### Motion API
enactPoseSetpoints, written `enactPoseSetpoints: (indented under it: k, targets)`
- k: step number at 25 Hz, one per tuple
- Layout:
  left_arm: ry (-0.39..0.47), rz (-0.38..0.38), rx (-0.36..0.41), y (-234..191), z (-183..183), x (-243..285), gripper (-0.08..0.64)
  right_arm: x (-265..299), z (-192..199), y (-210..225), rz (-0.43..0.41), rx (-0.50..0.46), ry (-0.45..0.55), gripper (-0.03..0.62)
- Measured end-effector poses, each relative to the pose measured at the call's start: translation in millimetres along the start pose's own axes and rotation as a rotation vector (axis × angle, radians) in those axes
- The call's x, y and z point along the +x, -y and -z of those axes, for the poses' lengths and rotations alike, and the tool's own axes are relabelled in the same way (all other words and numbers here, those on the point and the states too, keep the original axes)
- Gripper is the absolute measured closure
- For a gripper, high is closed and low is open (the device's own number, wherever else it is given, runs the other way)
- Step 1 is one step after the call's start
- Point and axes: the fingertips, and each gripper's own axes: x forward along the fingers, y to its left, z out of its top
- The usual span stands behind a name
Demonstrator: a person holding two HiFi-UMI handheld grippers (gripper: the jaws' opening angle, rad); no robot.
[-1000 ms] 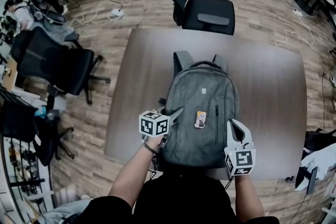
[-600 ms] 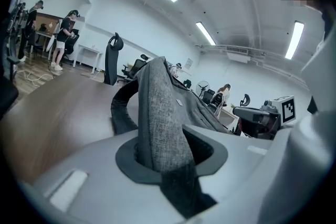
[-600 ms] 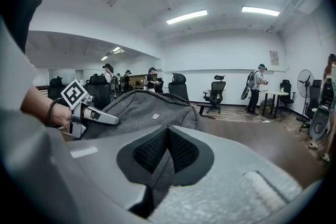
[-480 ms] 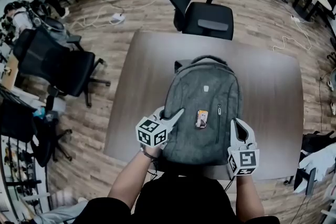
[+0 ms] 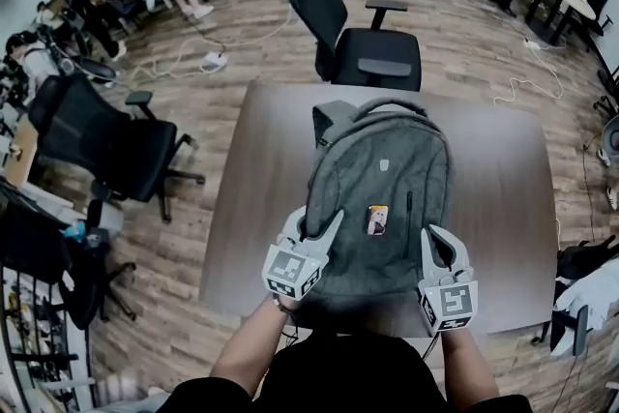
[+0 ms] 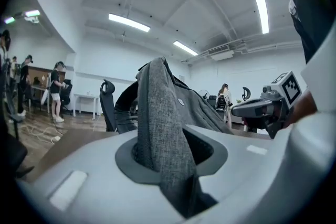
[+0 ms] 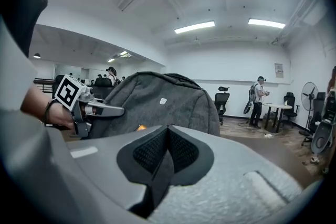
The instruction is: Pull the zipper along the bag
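Observation:
A grey backpack (image 5: 387, 174) stands tilted up on the brown table (image 5: 503, 189), with a yellow tag (image 5: 377, 220) and a vertical front zipper (image 5: 407, 218) on its face. My left gripper (image 5: 315, 225) is shut on a fold of grey fabric (image 6: 160, 128) at the bag's lower left edge and holds it raised. My right gripper (image 5: 437, 237) sits at the bag's lower right edge with its jaws shut. In the right gripper view its pads (image 7: 157, 152) meet, and I cannot tell whether anything thin is pinched between them. The bag (image 7: 157, 99) rises just ahead of them.
A black office chair (image 5: 377, 58) stands at the table's far side and another (image 5: 106, 140) on the floor to the left. Cables lie on the wooden floor (image 5: 242, 24). People sit and stand at desks along the room's far edges.
My left gripper has risen and rolled with the bag's edge in it, and the backpack now stands more upright. My right gripper has risen a little beside the bag.

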Motion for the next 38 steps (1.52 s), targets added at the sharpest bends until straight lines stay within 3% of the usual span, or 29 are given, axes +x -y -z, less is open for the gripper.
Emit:
enactPoseSetpoints:
  k: [7,12,24,33,38]
  targets:
    - [0.182,-0.071,0.248,20,-46,-14,0.424,-14,-64,-7,-0.023,0.041,0.123,0.588]
    - [0.175,-0.108,0.402,37,-52,-24,0.42,-30,-116,-12,-0.041,0.039,0.255,0.588]
    - [0.153,-0.141,0.433,25,-26,-33,0.402,-37,-143,-60,-0.138,-0.09,0.303,0.588]
    - [0.154,-0.089,0.478,44,-14,-51,0.4,-38,-179,-114,-0.239,-0.152,0.363,0.588]
    - [0.153,-0.042,0.425,45,-8,-61,0.396,-35,-193,-150,-0.261,-0.24,0.35,0.588]
